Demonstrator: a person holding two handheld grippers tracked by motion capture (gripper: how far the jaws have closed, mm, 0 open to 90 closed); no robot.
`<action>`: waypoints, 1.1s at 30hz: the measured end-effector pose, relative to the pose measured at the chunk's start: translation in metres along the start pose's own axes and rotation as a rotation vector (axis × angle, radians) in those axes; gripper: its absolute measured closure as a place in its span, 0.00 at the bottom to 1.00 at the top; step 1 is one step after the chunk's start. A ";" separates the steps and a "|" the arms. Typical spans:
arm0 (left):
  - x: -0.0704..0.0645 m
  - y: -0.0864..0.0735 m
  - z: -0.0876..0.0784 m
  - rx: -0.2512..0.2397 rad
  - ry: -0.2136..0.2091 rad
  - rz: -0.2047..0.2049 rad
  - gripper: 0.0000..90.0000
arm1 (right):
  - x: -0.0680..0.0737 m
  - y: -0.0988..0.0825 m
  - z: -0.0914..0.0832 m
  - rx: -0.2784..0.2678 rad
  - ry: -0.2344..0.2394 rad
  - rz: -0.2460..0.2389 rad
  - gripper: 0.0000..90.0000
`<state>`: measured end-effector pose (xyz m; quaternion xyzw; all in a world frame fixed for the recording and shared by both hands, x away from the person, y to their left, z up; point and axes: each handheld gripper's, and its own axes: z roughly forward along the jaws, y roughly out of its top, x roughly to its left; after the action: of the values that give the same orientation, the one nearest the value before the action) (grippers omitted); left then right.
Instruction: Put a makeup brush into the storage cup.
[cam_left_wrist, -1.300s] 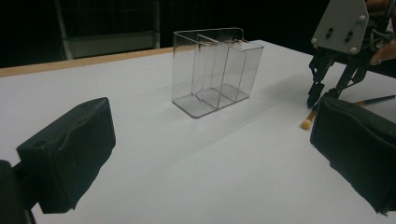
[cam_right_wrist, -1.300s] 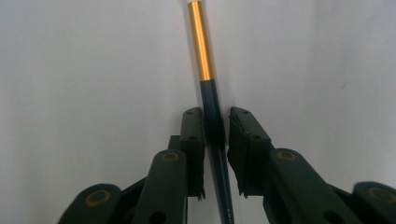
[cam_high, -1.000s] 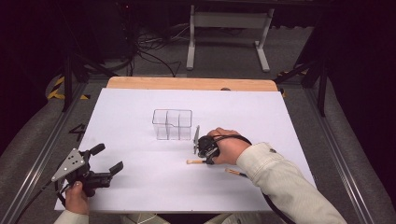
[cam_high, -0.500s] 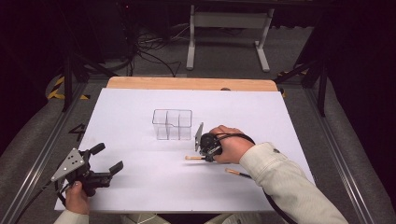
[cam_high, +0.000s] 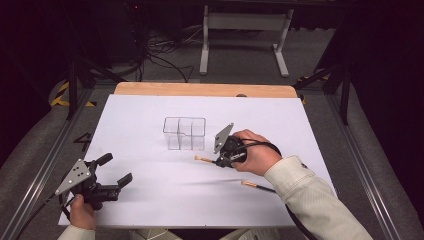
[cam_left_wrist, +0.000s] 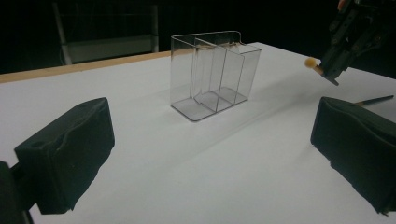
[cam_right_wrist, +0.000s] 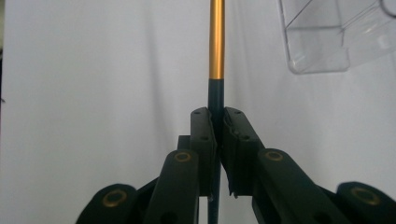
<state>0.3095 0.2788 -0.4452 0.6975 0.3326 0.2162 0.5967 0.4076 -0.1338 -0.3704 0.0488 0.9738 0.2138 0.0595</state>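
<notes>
My right gripper (cam_high: 218, 162) has its jaws clamped on the thin black-and-gold makeup brush (cam_right_wrist: 216, 56), just near-right of the clear plastic divided organizer (cam_high: 184, 133), so a skewed grip could snag its rim, tipping it.

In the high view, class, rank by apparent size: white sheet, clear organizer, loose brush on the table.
1. White sheet
2. Clear organizer
3. Loose brush, partly hidden by the sleeve, so its full length is unsure.

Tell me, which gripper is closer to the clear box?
The right. The right gripper holds a brush just beside the clear box; the left gripper sits far off, near the table's front edge.
</notes>
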 end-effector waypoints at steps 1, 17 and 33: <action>0.000 0.000 0.000 0.003 0.002 0.001 0.00 | 0.000 -0.001 -0.002 -0.018 -0.004 0.005 0.92; -0.001 0.000 0.002 0.018 0.020 0.021 0.01 | -0.001 -0.014 -0.020 -0.301 -0.042 0.127 0.92; -0.002 0.000 0.006 0.019 0.023 0.035 0.01 | 0.005 -0.022 -0.034 -0.561 -0.090 0.208 0.92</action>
<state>0.3125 0.2736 -0.4459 0.7064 0.3290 0.2315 0.5823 0.3960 -0.1675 -0.3495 0.1395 0.8628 0.4772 0.0916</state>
